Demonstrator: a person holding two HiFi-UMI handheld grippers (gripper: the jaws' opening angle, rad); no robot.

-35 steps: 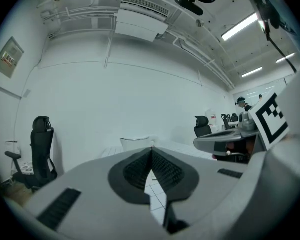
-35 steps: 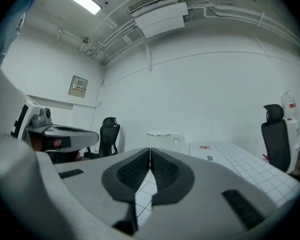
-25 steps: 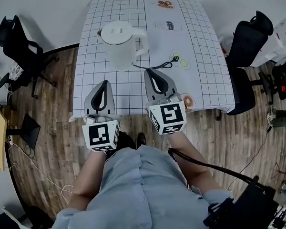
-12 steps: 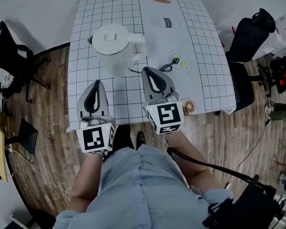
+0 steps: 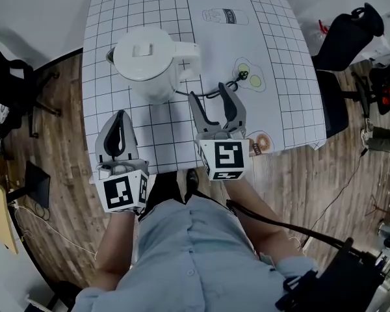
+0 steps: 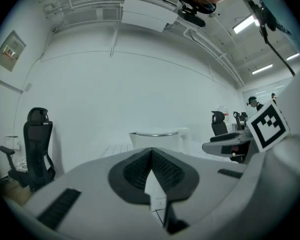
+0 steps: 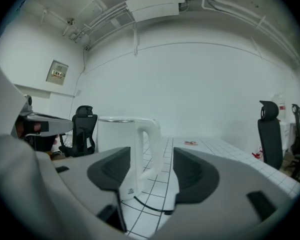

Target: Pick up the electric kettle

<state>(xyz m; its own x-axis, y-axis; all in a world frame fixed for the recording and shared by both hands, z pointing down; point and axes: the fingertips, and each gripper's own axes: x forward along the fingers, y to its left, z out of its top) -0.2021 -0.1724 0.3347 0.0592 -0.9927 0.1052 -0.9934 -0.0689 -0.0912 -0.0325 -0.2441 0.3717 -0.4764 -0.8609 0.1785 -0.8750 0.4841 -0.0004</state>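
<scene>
On the gridded table the electric kettle stands upright, its handle on the side nearer the right gripper, whose jaws have just been opening and stand wide and empty short of that handle; the left gripper, jaws together, faces the kettle's body

Looks like an office or lab room set up for recording work. Shows black swivel chairs beside a table under a grid-printed cloth, a wood-plank floor, bare white walls, a small wall panel, a ceiling strip light and a wall-mounted air conditioner.
</scene>
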